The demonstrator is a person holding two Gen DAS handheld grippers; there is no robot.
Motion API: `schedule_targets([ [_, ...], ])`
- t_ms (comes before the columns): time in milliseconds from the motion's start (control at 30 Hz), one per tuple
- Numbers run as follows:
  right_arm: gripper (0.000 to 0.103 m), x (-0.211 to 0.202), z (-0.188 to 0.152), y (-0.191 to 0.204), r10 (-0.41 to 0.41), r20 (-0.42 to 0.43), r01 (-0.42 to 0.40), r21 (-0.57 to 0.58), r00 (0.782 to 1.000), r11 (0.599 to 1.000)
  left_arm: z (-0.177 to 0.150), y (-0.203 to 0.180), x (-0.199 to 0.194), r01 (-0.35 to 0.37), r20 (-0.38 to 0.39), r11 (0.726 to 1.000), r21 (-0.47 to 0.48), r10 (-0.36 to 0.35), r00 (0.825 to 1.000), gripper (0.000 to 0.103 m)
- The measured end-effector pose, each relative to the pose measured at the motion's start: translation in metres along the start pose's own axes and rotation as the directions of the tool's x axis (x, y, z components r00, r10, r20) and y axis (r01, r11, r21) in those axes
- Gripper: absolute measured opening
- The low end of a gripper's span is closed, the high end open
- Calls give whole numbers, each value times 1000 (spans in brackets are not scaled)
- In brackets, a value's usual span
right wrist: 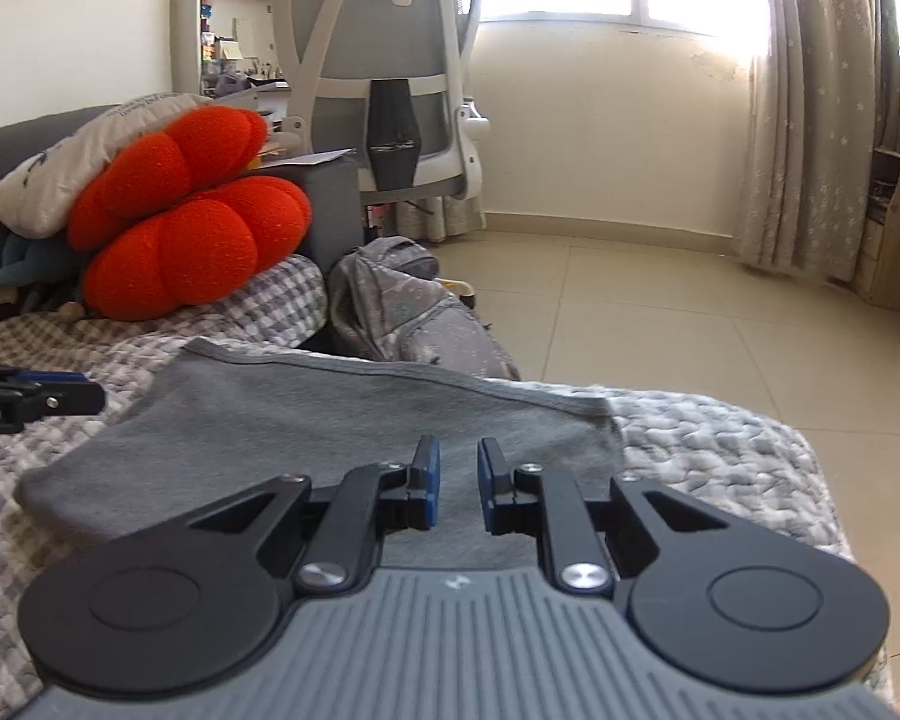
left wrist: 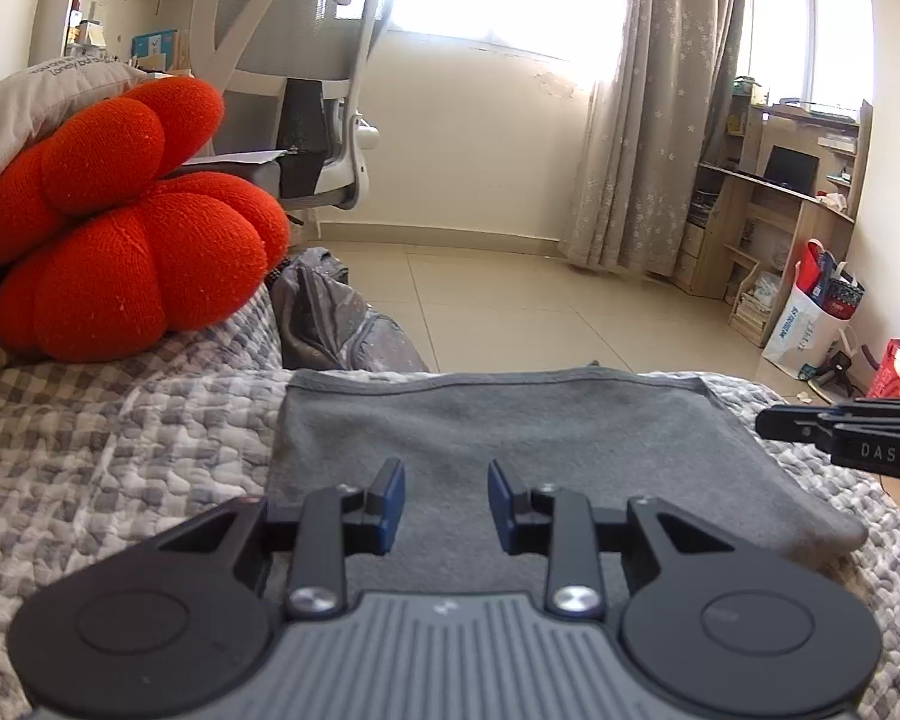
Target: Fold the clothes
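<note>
Both grippers over the folded grey garment, nothing held.

Starting at your left: the red cushion (left wrist: 126, 222) sits well apart at the head of the checked blanket (left wrist: 90, 450). Your left gripper (left wrist: 447, 501) hangs over the grey garment (left wrist: 510, 432), blue pads apart, only cloth showing below the gap. The garment lies flat near the blanket's far edge, its long axis running side to side, hemmed edge away from you, rounded folds at both ends. Your right gripper (right wrist: 457, 483) hangs over the right half, fingers slightly apart, gripping nothing. Each end is nearest its own hand; the right corner (right wrist: 600, 414) lies just ahead of the right fingers.
</note>
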State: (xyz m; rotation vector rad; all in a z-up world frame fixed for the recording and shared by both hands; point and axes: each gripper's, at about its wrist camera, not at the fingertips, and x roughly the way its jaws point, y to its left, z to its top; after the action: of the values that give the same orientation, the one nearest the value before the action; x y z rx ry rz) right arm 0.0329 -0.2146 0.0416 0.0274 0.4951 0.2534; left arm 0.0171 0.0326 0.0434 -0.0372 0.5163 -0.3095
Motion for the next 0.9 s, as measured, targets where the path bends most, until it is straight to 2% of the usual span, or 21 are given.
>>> schedule_targets([
  [33, 19, -6, -5, 9, 41, -2, -41, 17, 999, 999, -8, -8, 0, 21, 5, 1000, 5, -21, 1000, 31],
  [133, 19, -15, -17, 29, 63, 4, -64, 28, 998, 998, -25, -15, 9, 41, -18, 998, -53, -42, 999, 31],
  [233, 19, -12, -28, 48, 107, -45, -105, 39, 993, 994, -39, -24, 11, 61, -14, 996, -66, -62, 998, 31],
  [267, 19, -10, -32, 55, 89, -61, -89, 7, 994, 996, -43, -28, 12, 45, -7, 998, -36, -45, 999, 31],
  [367, 19, 0, -42, 66, 48, -86, -52, -39, 995, 998, -46, -29, 14, 23, -21, 999, -34, -24, 1000, 31],
  [467, 19, 0, -45, 58, 61, -85, -59, 28, 994, 998, -47, -24, 15, 0, -34, 998, -55, -2, 999, 31],
  [567, 18, -1, -51, 61, 47, -65, -47, 7, 997, 999, -46, -30, 11, -21, -21, 999, -31, 20, 1000, 31],
  [700, 18, -2, -53, 65, 30, -58, -30, -12, 998, 999, -48, -36, -4, 50, 17, 996, -69, -49, 999, 32],
  [833, 18, -2, -54, 58, 52, -53, -51, 22, 997, 998, -54, -50, 1, 16, -6, 1000, -11, -16, 1000, 32],
  [900, 18, -2, -54, 57, 58, -50, -57, 30, 997, 998, -53, -45, 8, 13, -37, 999, -46, -15, 999, 32],
])
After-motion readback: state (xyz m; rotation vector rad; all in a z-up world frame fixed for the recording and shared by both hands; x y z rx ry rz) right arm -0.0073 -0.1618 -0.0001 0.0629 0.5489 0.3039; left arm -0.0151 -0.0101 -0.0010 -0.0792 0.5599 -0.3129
